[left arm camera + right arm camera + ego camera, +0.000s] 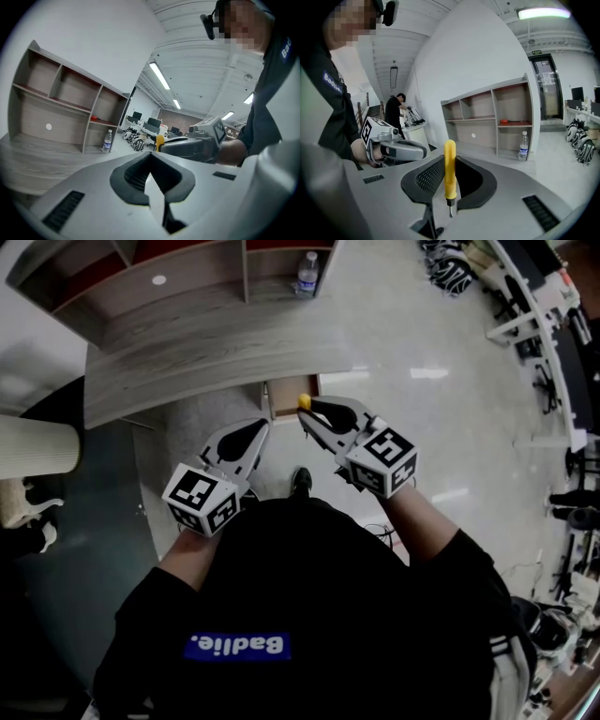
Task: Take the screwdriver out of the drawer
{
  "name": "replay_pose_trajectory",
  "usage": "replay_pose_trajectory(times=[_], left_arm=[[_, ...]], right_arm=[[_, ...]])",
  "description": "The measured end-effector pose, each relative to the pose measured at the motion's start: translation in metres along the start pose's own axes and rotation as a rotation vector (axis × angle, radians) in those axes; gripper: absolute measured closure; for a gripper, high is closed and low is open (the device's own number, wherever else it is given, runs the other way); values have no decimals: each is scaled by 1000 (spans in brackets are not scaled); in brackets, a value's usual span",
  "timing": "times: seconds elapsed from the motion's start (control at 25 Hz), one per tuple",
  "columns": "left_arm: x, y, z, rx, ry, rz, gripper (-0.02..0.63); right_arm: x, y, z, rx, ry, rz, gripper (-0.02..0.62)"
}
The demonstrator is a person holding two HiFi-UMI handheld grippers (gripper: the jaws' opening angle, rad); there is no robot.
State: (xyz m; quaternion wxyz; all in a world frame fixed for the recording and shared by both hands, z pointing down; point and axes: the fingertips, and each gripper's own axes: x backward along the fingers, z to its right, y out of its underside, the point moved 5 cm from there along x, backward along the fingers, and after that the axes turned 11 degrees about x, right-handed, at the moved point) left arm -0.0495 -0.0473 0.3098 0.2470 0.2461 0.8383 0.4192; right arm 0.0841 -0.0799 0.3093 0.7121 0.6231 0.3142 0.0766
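Note:
My right gripper (307, 414) is shut on a yellow-handled screwdriver (304, 401), held just in front of the desk edge above the small open wooden drawer (279, 399). In the right gripper view the screwdriver (449, 171) stands upright between the dark pads (429, 177), handle up and metal tip down. My left gripper (257, 433) hovers beside it to the left, jaws closed together with nothing in them; its own view shows the pads (136, 176) meeting at the tip. The right gripper (187, 146) and the yellow handle (160, 140) also show there.
A grey wooden desk (206, 357) carries a shelf unit (497, 117). A water bottle (307, 273) stands in the shelf's end compartment, and a red-handled tool (513, 122) lies on a shelf board. Another person (396, 110) stands in the background. Office desks and chairs (534, 315) line the right.

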Motion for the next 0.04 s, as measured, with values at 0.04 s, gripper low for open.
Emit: replay_pose_trajectory(times=[0.04], left_arm=[[1,-1,0,0,-1,1,604]], right_arm=[[0,-1,0,0,1,1,505]])
